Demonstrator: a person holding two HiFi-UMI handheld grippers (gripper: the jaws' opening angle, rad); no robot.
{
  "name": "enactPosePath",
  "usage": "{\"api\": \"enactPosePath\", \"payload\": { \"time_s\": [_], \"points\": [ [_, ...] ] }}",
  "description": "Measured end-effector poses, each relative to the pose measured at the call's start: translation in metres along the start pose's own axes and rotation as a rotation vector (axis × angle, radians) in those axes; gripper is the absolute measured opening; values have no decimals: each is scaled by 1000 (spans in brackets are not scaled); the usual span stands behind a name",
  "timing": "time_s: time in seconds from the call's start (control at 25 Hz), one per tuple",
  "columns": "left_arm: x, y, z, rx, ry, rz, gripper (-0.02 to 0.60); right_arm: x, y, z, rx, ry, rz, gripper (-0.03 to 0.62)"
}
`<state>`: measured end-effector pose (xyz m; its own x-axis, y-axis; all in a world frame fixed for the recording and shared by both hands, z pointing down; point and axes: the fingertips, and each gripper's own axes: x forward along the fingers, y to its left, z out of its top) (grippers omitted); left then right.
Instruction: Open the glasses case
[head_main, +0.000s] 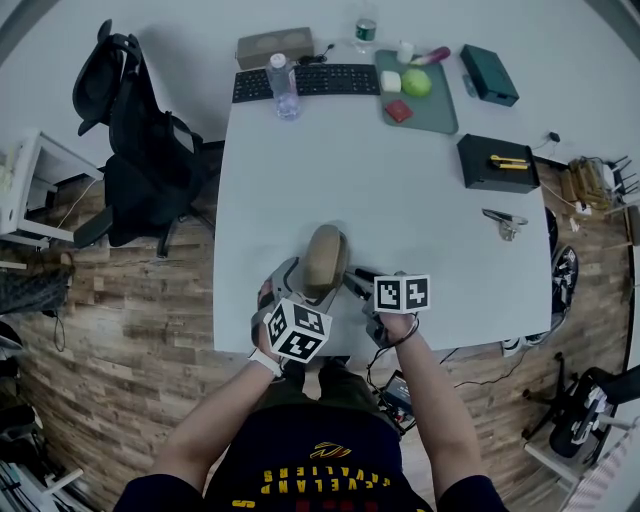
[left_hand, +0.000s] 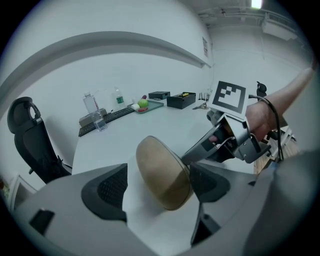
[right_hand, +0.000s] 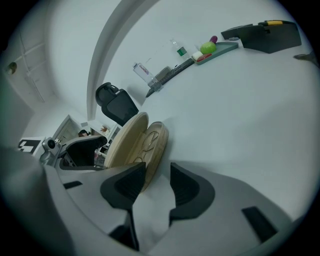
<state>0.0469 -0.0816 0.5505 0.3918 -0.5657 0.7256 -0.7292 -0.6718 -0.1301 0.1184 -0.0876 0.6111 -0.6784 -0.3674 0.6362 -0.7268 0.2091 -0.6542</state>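
Observation:
The tan glasses case (head_main: 325, 258) stands on its edge near the front of the white table (head_main: 400, 200). In the right gripper view it gapes like a clam, lid (right_hand: 125, 140) on the left and base (right_hand: 156, 142) with the glasses (right_hand: 148, 141) on the right. My right gripper (right_hand: 155, 187) is shut on the base's rim; it also shows as right gripper (head_main: 352, 280) and right gripper (left_hand: 202, 149). The lid's back (left_hand: 162, 172) sits between the jaws of my left gripper (left_hand: 157, 187), against the right pad (left_hand: 207, 182) and apart from the left one. Head view: left gripper (head_main: 298, 280).
At the far edge lie a keyboard (head_main: 305, 80), a water bottle (head_main: 283, 85), a green tray (head_main: 440, 110) with fruit and a teal box (head_main: 488, 73). A black box (head_main: 497, 162) and a metal clip (head_main: 503, 222) sit at the right. A black office chair (head_main: 140, 140) stands left.

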Motion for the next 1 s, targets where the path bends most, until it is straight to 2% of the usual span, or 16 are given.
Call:
{"api": "enactPosePath", "payload": {
  "time_s": [0.76, 1.0],
  "points": [
    [-23, 43, -11, -139, -42, 0, 400, 1, -1, 3, 7, -3, -40, 167],
    [-30, 64, -23, -175, -44, 30, 399, 0, 0, 2, 12, -5, -46, 167]
  ]
}}
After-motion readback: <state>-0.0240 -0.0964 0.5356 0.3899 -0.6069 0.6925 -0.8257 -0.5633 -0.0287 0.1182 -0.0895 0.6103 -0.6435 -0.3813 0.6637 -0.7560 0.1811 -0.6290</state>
